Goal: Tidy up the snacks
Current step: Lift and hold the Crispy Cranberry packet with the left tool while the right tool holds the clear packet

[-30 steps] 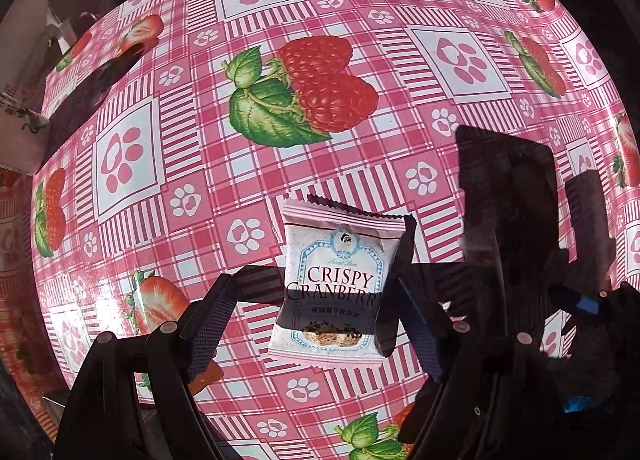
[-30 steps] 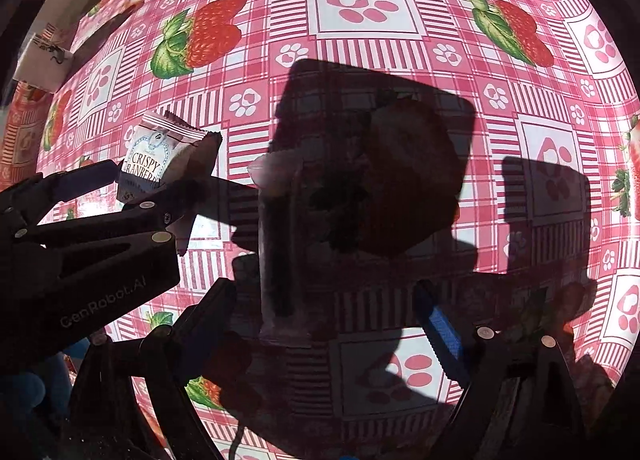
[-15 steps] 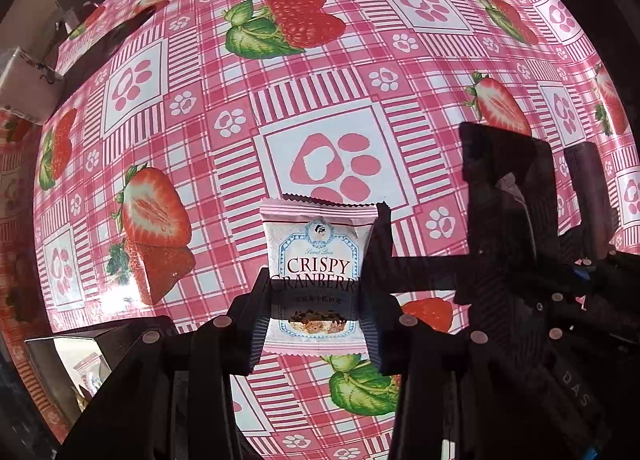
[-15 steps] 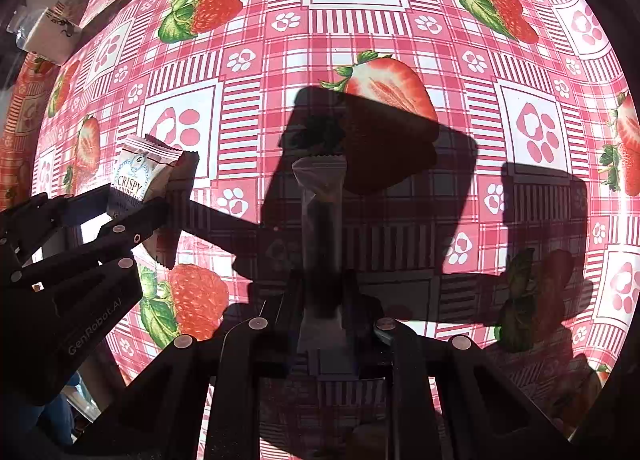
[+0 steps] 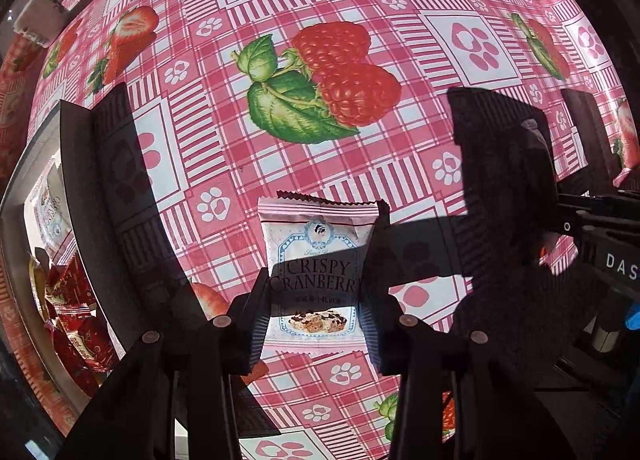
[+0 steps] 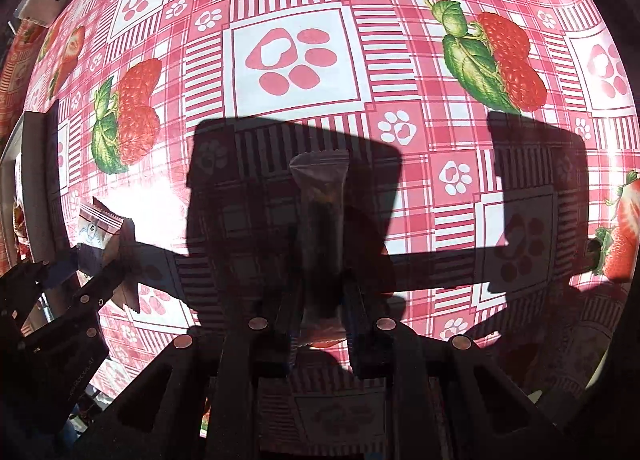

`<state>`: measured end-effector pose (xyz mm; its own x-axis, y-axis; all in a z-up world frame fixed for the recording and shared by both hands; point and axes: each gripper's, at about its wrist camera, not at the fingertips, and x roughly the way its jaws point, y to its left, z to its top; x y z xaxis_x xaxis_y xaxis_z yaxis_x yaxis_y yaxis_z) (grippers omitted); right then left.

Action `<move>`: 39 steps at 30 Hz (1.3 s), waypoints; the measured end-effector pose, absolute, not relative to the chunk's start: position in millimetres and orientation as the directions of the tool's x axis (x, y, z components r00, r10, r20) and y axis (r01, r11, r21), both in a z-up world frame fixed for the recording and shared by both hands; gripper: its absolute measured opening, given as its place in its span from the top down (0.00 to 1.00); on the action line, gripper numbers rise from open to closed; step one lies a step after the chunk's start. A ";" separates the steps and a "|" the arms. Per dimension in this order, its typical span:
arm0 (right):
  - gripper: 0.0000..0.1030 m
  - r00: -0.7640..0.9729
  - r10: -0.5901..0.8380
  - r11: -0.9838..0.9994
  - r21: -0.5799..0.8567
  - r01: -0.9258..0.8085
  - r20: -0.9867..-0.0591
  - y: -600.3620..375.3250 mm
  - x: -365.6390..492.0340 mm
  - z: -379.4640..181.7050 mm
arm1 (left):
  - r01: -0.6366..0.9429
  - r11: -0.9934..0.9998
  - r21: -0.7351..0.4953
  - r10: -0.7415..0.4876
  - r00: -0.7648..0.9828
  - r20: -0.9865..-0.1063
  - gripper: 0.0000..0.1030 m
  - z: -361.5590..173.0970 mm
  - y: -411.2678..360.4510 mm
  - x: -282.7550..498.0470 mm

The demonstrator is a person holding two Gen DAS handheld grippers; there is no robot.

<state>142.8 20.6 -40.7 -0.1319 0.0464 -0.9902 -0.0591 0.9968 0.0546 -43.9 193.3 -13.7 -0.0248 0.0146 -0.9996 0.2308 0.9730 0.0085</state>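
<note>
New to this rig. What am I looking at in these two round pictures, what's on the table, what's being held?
There is no robot arm here: a person carries a two-finger black gripper in each hand, and a fisheye camera on each one looks along its fingers, hence the round, bent pictures.

The left wrist view shows the left gripper closed on a white snack packet printed "Crispy Cranberry". It shows again at the left edge of the other view.

The right wrist view shows the right gripper closed on a narrow dark bar in a clear wrapper, hard to read in shadow.

Both hang over a pink checked tablecloth with strawberries and paw prints. At the left edge stands a grey open box that holds red snack packets and another white one.
</note>
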 end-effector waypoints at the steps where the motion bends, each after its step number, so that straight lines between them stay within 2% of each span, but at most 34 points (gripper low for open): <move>1: 0.80 -0.142 0.046 0.997 0.055 -0.061 -0.989 17.9 134.8 -42.4 | 0.242 0.970 0.009 0.017 -0.030 -0.999 0.56 -14.0 190.0 -47.1; 5: 0.79 -0.171 0.070 0.995 0.082 -0.064 -0.983 20.6 126.9 -42.2 | 0.241 0.970 -0.004 0.010 -0.058 -0.998 0.46 -12.9 190.2 -49.4; 6: 0.73 -0.169 0.077 0.995 0.087 -0.056 -0.983 19.5 125.8 -41.0 | 0.238 0.971 -0.002 0.010 -0.050 -0.999 0.41 -9.6 192.8 -49.4; 7: 0.62 -0.163 0.078 0.995 0.087 -0.046 -0.984 17.5 124.5 -38.9 | 0.235 0.972 0.000 0.009 -0.039 -0.999 0.38 -4.7 198.6 -40.1; 8: 0.25 -0.155 0.078 0.996 0.084 -0.033 -0.985 14.4 127.5 -36.6 | 0.234 0.972 0.000 0.007 -0.029 -1.000 0.33 0.0 203.3 -33.4; 9: 0.04 -0.144 0.079 0.996 0.083 -0.020 -0.986 10.9 129.9 -34.1 | 0.233 0.972 0.000 0.005 -0.020 -1.000 0.30 3.5 206.6 -33.3; 11: 0.03 -0.099 0.093 0.996 0.091 0.018 -0.991 7.9 146.9 -17.1 | 0.232 0.973 -0.005 -0.003 -0.008 -1.000 0.27 10.4 214.9 -31.2; 18: 0.03 -0.135 0.090 0.995 0.084 0.047 -0.987 -2.3 154.2 -23.7 | 0.203 0.979 -0.028 -0.023 -0.025 -0.999 0.25 11.7 237.0 -38.0; 20: 0.03 -0.135 0.081 0.996 0.078 0.033 -0.988 -16.8 136.8 -35.0 | 0.203 0.979 -0.034 -0.027 -0.036 -0.999 0.24 6.5 237.0 -28.0; 23: 0.03 -0.158 0.052 0.999 0.052 0.004 -0.986 23.9 123.1 -55.2 | 0.221 0.975 -0.018 -0.009 -0.040 -0.999 0.23 -1.5 230.4 -31.4; 28: 0.03 -0.179 0.044 0.999 0.045 0.003 -0.983 32.0 124.3 -69.8 | 0.239 0.971 0.009 0.019 -0.039 -0.999 0.23 -6.7 215.5 -26.2; 32: 0.03 -0.198 0.055 0.998 0.051 0.025 -0.979 31.5 119.3 -84.3 | 0.216 0.976 -0.020 -0.016 -0.021 -1.000 0.23 3.2 219.5 -22.3; 39: 0.01 -0.207 0.014 1.000 0.016 -0.010 -0.978 42.3 100.5 -106.6 | 0.254 0.966 0.048 0.066 -0.065 -0.996 0.22 -18.2 214.8 -19.6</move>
<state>100.5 42.3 -106.6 -0.2067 0.0140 -0.9783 -0.0097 0.9998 0.0163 -19.6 214.8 -18.2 -0.0647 0.0662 -0.9957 0.2539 0.9661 0.0477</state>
